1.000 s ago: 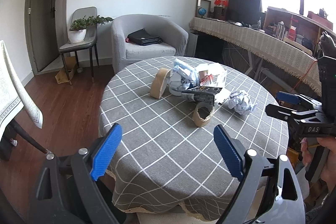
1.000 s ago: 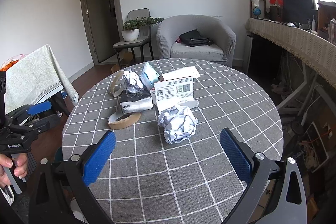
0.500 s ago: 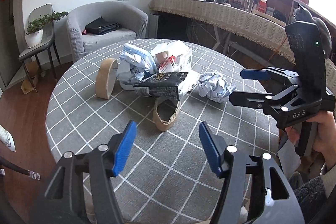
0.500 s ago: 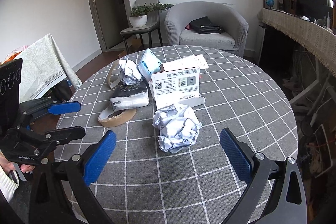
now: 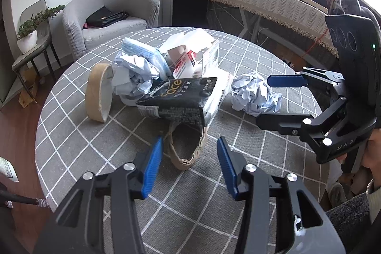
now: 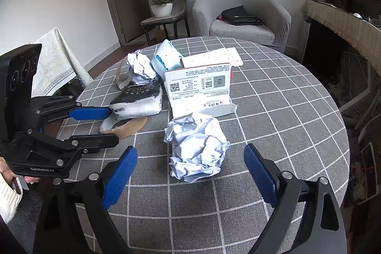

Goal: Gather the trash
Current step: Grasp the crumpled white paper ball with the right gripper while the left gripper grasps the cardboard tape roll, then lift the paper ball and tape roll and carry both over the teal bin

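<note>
Grey checked cloth covers the round counter (image 6: 297, 111), with an armchair (image 6: 243, 16) behind it at the top of the right wrist view. Trash lies heaped at mid-frame: a black packet (image 5: 181, 97), a white box (image 6: 198, 87), a blue pack (image 5: 145, 54) and a tape roll (image 5: 98, 97) standing on edge. A flattened cardboard ring (image 5: 187, 146) lies partly under the packet. The left hand-held gripper (image 5: 189, 164) has just been closing; its jaws flank the ring's near end without pressing on it. A crumpled paper ball (image 6: 196, 146) sits just before the right hand-held gripper (image 6: 190, 164), whose jaws, narrowing slightly, stand spread wide, nothing between the pads.
</note>
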